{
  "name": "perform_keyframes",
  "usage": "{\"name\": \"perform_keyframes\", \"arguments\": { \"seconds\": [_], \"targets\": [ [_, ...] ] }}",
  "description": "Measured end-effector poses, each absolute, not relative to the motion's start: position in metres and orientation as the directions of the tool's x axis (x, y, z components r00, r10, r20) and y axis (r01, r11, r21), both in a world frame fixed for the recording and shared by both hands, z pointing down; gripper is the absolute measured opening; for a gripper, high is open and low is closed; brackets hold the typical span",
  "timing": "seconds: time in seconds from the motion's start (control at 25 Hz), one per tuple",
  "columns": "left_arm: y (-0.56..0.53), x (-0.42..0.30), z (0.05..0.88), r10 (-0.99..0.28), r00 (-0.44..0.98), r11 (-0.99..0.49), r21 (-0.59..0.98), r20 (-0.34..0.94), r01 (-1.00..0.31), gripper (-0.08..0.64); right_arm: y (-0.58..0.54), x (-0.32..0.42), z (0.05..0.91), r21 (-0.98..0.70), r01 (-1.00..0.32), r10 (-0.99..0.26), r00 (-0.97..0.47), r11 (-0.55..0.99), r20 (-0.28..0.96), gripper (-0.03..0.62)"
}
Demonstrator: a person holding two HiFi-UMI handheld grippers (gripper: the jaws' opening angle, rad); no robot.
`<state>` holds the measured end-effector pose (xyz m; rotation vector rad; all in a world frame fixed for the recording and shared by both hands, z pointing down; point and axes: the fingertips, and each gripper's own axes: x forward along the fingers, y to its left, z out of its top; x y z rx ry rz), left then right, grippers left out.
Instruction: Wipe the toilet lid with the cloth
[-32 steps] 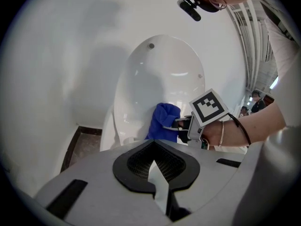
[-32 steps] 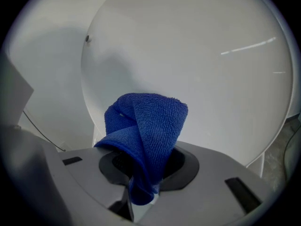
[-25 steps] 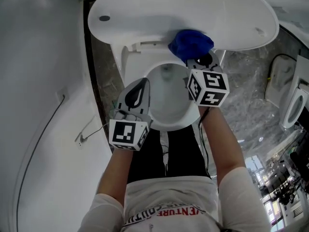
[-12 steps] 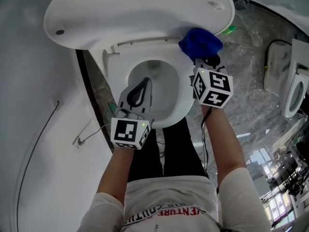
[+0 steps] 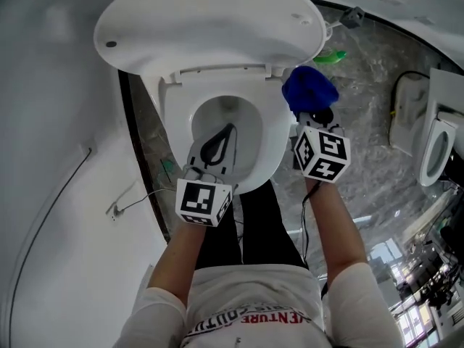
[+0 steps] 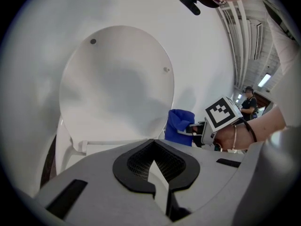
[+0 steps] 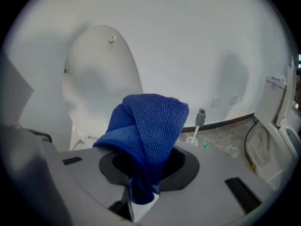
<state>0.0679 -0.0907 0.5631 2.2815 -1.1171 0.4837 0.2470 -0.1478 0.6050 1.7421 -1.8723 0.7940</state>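
Blue cloth [image 5: 308, 91] clamped in the right gripper [image 5: 313, 116], just right of the raised toilet lid [image 5: 210, 24].

The cloth's lower end is hidden between the fingers [image 7: 123, 202], which are closed on it, and its folded bulk stands above them. No view shows whether it touches the lid's right edge. The lid stands open with its broad inner face bare, with the wall [image 5: 58, 122] close on its left and marble floor [image 5: 362, 122] open on its right. The left gripper [image 5: 226, 133] hovers over the bowl [image 5: 243, 111] with fingers together and nothing between them, and it covers the bowl's near part. What lies in the bowl is hard to make out. A small green thing [image 5: 330, 56] on the floor is too small to identify. A white fixture [image 5: 435, 143] is cut off at the right edge.
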Motion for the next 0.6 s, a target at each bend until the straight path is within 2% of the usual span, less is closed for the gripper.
{"name": "perform_keyframes", "arguments": {
  "seconds": [0.28, 0.6],
  "targets": [
    [-0.114, 0.047, 0.508, -0.673, 0.542, -0.478, 0.263, 0.504, -0.838, 0.006, -0.151, 0.195, 0.536, -0.128, -0.977, -0.733, -0.213, 0.171, 0.646, 0.087],
    [-0.194, 0.026, 0.366, -0.791, 0.508, -0.486, 0.153, 0.341, -0.86, 0.006, -0.202, 0.138, 0.375, -0.138, -0.945, -0.83, -0.327, 0.297, 0.453, 0.087]
  ]
}}
